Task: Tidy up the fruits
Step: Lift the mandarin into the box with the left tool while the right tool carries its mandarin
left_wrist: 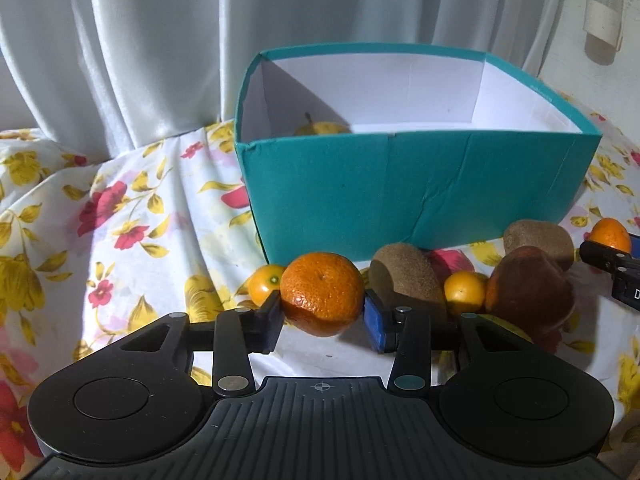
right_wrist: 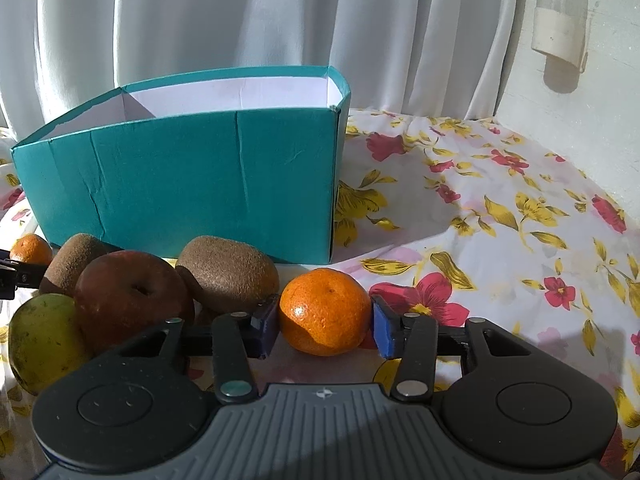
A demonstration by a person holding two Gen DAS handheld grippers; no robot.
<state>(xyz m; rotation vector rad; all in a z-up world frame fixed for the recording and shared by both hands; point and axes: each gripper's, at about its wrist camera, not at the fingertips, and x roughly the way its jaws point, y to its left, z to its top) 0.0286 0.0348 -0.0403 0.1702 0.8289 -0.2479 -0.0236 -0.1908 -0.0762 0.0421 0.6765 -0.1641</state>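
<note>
Your left gripper point(left_wrist: 323, 322) pinches one mandarin point(left_wrist: 322, 294), your right gripper point(right_wrist: 325, 325) brackets another tangerine point(right_wrist: 325, 311) — pads touching both sides. Kiwis point(right_wrist: 228, 274) sit at ten o'clock, the teal box point(right_wrist: 180, 176) behind — a pear point(left_wrist: 322, 128) inside.

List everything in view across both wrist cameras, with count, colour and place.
box: 1, teal outside, white inside, behind the fruit
yellow fruit: 1, inside the box, near its left corner
tangerines: 2, orange, one between each gripper's fingers; second
small citrus: 2, yellow-orange, in the fruit row; second
kiwis: 2, brown, before the box; second
apple: 1, dark red, between the kiwis
pear: 1, yellow-green, left of the apple
cloth: 1, white floral, under everything
curtain: white, behind
left gripper: black, closed on a tangerine
right gripper: black, closed on a tangerine
</note>
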